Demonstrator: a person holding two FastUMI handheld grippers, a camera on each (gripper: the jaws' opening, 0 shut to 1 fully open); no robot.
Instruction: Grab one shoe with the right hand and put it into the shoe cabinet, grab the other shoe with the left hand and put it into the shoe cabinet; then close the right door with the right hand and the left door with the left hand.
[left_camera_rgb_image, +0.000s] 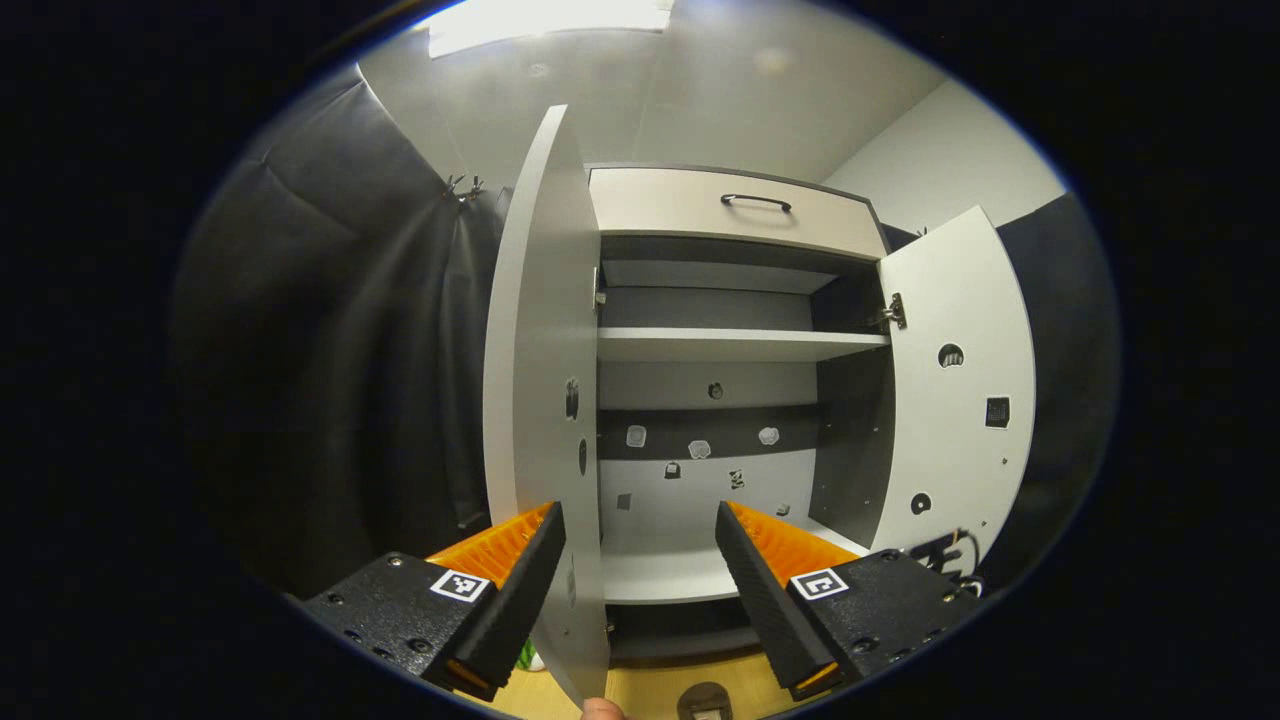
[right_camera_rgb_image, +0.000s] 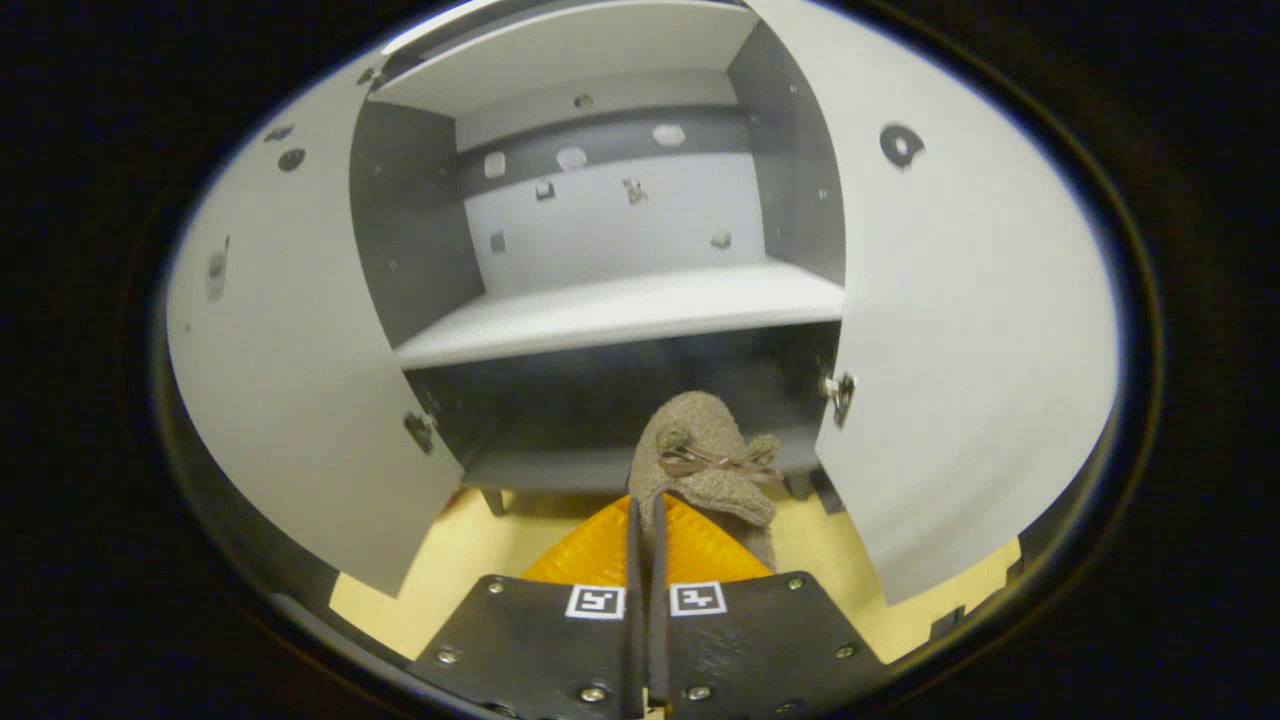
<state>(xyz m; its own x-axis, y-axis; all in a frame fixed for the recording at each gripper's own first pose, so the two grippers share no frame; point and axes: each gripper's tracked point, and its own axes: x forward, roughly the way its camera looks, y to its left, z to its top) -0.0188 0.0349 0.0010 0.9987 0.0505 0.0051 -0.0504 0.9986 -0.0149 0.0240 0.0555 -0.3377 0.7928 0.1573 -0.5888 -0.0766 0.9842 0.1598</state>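
- Two white doors are standing open on the tall white-and-grey shoe cabinet (left_camera_rgb_image: 735, 345), the left door (left_camera_rgb_image: 540, 380) and the right door (left_camera_rgb_image: 960, 390) swung outward.
- Its white lower shelf (right_camera_rgb_image: 620, 310) is lying bare above a dark bottom compartment.
- One fuzzy taupe shoe with a thin bow (right_camera_rgb_image: 705, 465) is hanging before that compartment, pinched by the right gripper (right_camera_rgb_image: 645, 520), whose fingers are clenching its edge.
- Left gripper (left_camera_rgb_image: 640, 540) is hovering with fingers spread apart, grasping nothing.

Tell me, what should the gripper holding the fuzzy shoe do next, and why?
Probably push forward: the right gripper is shut on the shoe, which sits just before the open cabinet's low compartment, with both doors swung wide.
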